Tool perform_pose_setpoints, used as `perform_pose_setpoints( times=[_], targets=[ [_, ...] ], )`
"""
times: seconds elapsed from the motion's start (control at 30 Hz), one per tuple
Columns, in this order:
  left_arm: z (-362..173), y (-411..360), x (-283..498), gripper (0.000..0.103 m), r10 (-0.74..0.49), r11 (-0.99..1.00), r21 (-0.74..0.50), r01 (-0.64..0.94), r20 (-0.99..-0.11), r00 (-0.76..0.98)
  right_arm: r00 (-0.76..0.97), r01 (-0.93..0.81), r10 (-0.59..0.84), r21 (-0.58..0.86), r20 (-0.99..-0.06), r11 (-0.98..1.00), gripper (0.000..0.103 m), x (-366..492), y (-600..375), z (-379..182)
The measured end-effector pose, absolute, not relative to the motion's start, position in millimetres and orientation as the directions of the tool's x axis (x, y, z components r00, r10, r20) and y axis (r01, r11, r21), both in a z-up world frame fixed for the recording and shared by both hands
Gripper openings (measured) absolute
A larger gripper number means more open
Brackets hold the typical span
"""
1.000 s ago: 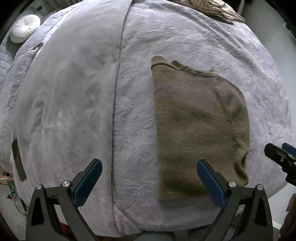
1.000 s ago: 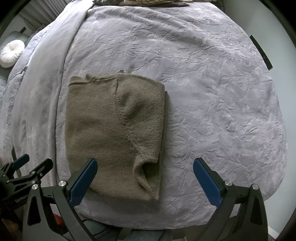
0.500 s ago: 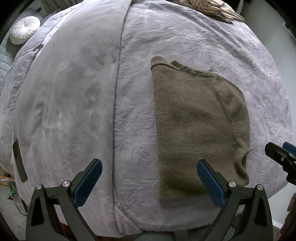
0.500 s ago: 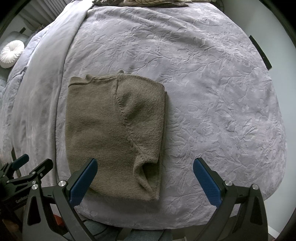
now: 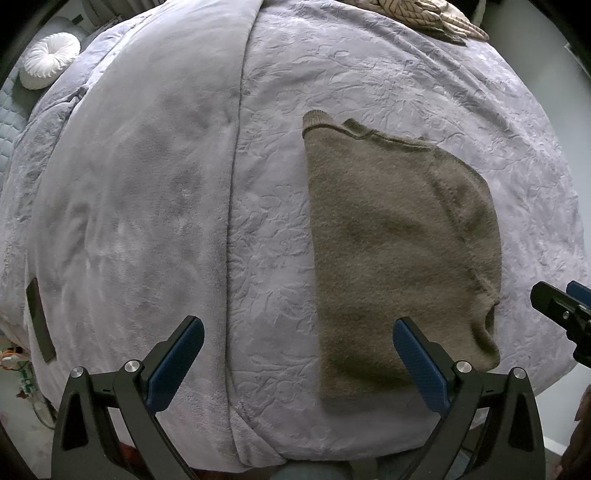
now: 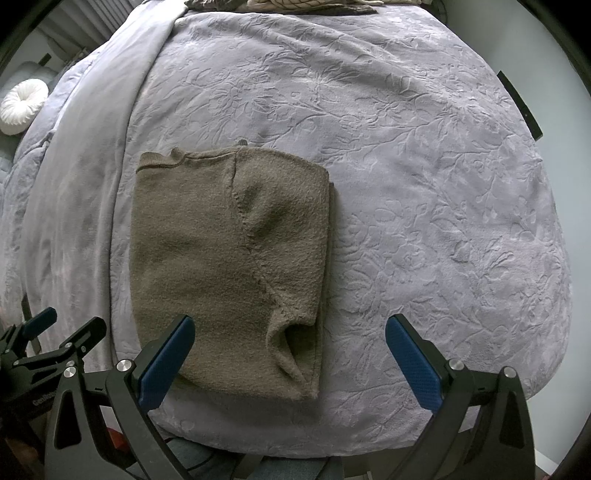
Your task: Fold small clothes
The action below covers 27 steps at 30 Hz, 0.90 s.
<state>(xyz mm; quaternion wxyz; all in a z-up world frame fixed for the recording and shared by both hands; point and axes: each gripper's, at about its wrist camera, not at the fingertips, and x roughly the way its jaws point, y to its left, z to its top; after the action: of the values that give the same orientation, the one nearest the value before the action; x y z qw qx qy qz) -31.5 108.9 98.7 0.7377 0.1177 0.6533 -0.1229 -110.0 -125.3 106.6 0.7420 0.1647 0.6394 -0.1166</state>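
Olive-brown knit sweater [image 6: 229, 266] lies flat on the lavender embossed bedspread [image 6: 424, 184], near the front edge of the bed, already folded lengthwise into a narrow rectangle; sleeve tucked over on its right side, cuff opening toward the near edge, ribbed collar at the far end

Left gripper [image 5: 297, 360]: jaws wide apart, holding nothing, poised above the bedspread just left of the sweater's near edge, its right finger over the near hem

Right gripper [image 6: 288, 356]: jaws wide apart, empty, straddling the sweater's near right corner; not touching the fabric as far as I can tell

Step in hand (judgement): lengthwise fold done, crosswise fold pending

Next move calls for: each gripper to pinch one near corner through all layers, lift together, carry the hem toward the collar, keep the tucked sleeve from slipping out

Other knitwear [image 5: 417, 14] at the far edge of the bed, untouched
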Motion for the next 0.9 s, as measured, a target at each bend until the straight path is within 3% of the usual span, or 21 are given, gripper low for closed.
perform_pose_setpoints(
  times=[0.9],
  targets=[
    [95.5, 105.1, -35.2, 0.102, 0.018, 0.942, 0.059, 0.33, -0.992, 0.129, 0.15, 0.388, 0.036, 0.093, -0.988, 0.917, 0.103, -109.6, -121.1, 103.0]
  ],
)
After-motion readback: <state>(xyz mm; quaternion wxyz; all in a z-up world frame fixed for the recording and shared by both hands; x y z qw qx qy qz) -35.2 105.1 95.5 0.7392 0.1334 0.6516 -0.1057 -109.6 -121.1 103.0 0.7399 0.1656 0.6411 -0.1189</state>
